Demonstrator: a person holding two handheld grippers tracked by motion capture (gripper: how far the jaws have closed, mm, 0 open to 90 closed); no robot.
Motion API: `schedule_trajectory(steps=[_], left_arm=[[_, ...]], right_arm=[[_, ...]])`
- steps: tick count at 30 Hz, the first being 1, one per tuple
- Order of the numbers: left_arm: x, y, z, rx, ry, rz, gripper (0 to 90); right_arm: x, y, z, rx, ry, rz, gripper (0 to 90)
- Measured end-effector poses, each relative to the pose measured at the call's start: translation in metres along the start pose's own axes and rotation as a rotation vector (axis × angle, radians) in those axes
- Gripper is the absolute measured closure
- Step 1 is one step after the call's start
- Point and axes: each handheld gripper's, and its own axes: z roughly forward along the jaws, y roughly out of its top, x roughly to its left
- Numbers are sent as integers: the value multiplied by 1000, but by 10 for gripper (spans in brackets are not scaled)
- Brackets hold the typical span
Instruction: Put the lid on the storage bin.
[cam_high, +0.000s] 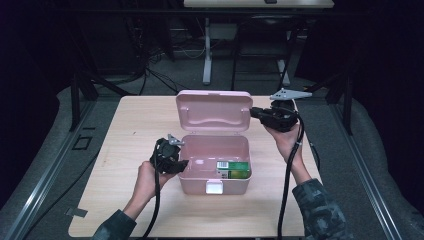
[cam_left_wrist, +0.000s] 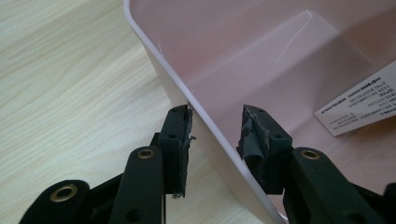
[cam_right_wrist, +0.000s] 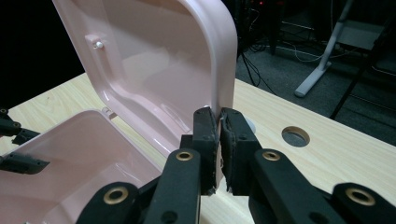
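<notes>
Two tools on pink box (cam_high: 214, 186), right tool (cam_right_wrist: 218, 122) pinching lid (cam_right_wrist: 163, 60), left tool (cam_left_wrist: 212, 122) straddling wall

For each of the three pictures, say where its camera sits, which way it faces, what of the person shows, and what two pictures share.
High view: above the person's side, facing forward and down on the table; forearms, hands, left tool and right tool show.
Left gripper view: rides the left tool, looking along its jaws, which straddle the pink box wall.
Right gripper view: rides the right tool, jaws shut on the lid edge.
Shared: box and lid appear in the high and right gripper views.
</notes>
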Motion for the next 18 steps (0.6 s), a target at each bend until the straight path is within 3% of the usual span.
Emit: schedule_trajectory(steps=[18], left_arm=[[1, -1, 0, -8, -2, 1, 621]], right_arm=[[9, -8, -11, 5, 24, -8, 828]])
